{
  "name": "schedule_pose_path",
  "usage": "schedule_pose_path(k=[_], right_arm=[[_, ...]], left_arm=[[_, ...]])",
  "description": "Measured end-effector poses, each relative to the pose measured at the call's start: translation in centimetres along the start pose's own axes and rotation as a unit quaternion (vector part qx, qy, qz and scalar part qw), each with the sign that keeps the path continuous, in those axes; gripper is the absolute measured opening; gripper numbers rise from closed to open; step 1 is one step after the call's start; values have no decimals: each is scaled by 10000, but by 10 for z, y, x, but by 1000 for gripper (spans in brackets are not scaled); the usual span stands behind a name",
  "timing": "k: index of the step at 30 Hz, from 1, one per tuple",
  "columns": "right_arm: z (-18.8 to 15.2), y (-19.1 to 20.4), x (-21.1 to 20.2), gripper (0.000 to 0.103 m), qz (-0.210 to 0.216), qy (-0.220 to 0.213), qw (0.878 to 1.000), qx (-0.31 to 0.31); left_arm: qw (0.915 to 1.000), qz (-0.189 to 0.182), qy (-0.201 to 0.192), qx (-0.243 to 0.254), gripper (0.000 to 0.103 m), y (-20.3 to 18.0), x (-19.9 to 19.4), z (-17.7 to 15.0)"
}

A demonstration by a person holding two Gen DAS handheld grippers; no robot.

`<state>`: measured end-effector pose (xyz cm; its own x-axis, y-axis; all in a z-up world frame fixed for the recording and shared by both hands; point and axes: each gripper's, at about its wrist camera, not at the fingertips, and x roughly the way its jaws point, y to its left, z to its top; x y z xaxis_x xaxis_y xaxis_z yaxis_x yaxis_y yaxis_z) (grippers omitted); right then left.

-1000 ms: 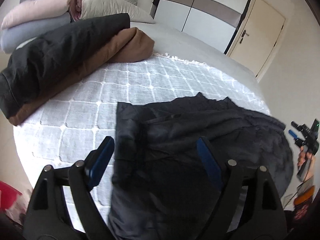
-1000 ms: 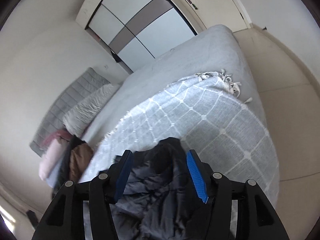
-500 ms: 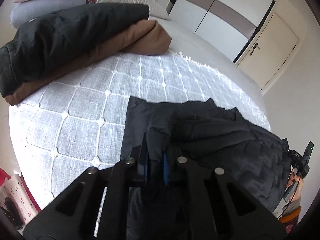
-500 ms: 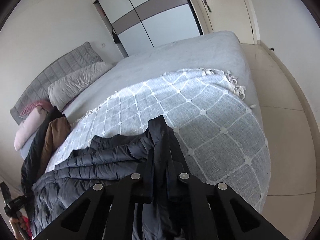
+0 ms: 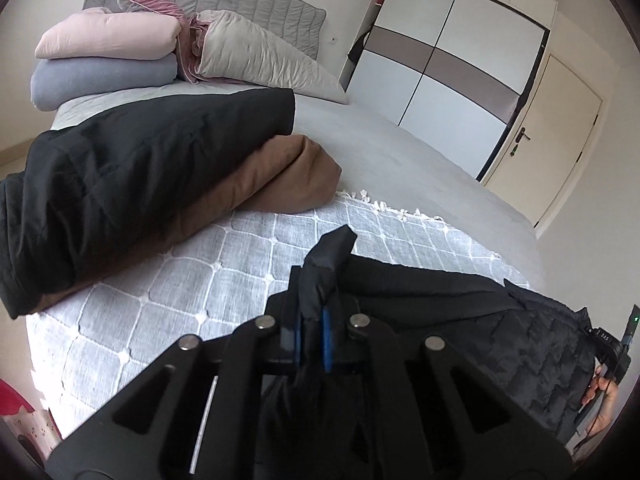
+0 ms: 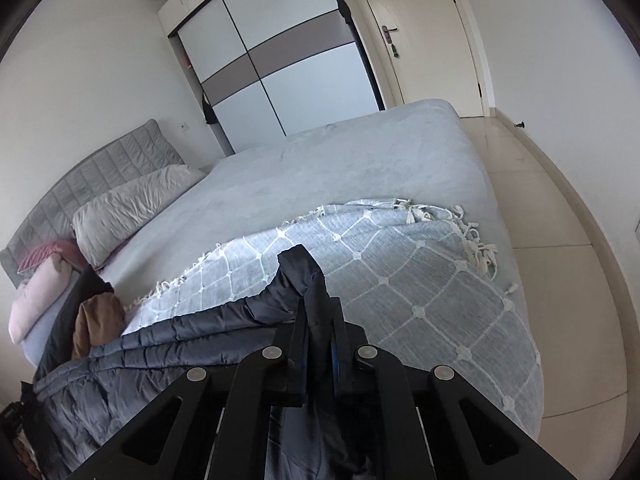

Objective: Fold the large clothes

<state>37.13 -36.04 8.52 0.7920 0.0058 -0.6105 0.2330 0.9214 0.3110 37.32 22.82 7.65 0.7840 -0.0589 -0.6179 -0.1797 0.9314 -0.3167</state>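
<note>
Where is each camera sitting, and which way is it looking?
Left wrist: sits on the left gripper, looking along its fingers across the bed toward the wardrobe; the right gripper and its hand show at the edge.
Right wrist: sits on the right gripper, facing the headboard and door; only its own fingers show.
Both share: the dark puffer jacket they pinch, the checked throw, the folded coats.
</note>
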Motion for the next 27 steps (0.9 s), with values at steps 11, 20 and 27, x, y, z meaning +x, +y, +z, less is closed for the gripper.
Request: schedule_pose_path(k=[11, 20, 27], right_arm=[[-20, 7, 139, 8, -627, 877, 9938, -284], [-16, 17, 102, 55, -397, 611, 9972, -160], [-62, 152, 73, 70, 597, 959, 9784, -1734]], left_arm=[[9947, 754, 686, 89, 9, 22, 132, -31], [9948, 802, 342, 519, 82, -18, 82, -20], [9891, -422, 746, 1197, 88, -117, 65, -48]])
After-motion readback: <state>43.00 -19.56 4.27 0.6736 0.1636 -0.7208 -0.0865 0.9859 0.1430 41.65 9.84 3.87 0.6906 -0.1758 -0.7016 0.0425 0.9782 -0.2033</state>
